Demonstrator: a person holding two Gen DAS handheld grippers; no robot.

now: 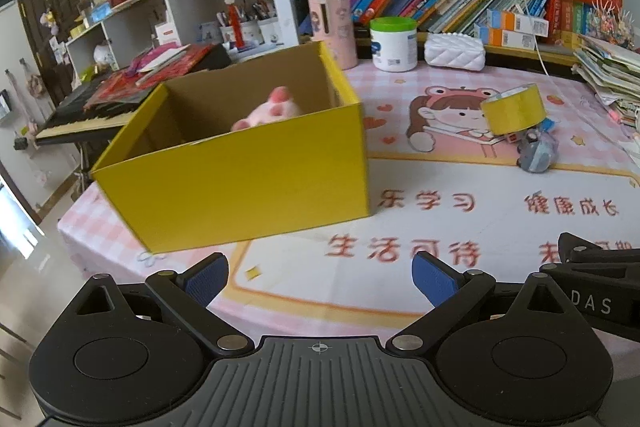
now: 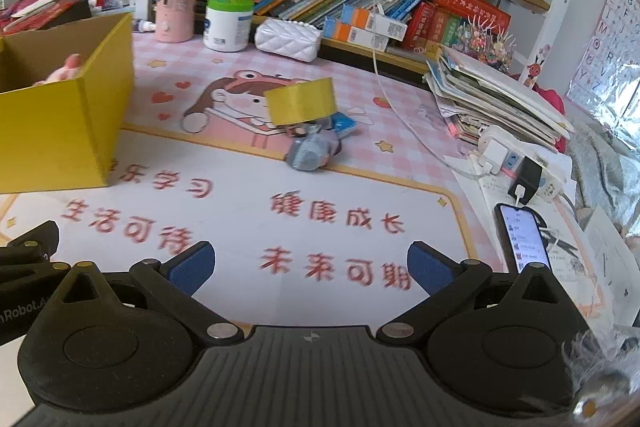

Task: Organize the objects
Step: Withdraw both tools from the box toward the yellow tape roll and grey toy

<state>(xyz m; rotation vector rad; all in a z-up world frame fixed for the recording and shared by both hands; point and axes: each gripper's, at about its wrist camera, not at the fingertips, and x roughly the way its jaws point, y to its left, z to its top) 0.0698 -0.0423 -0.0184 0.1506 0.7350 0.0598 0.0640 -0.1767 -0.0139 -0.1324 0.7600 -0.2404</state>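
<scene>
A yellow cardboard box [image 1: 240,171] stands open on the left of the table, with a pink plush toy [image 1: 272,109] inside; the same box [image 2: 60,123] fills the left of the right wrist view. A roll of yellow tape [image 1: 514,108] leans on a small grey-blue toy [image 1: 536,151] mid-table, and both the tape [image 2: 301,101] and the toy [image 2: 310,153] show ahead of my right gripper. My left gripper [image 1: 320,279] hovers open over the mat, near the box's front corner. My right gripper [image 2: 310,269] is open too, well short of the tape. Neither holds anything.
A pink tube [image 1: 334,27], a white jar with a green lid [image 1: 393,45] and a white quilted pouch [image 1: 454,51] line the back edge below shelves of books. A stack of papers [image 2: 492,99], a power strip [image 2: 520,163] and a phone [image 2: 522,237] lie on the right.
</scene>
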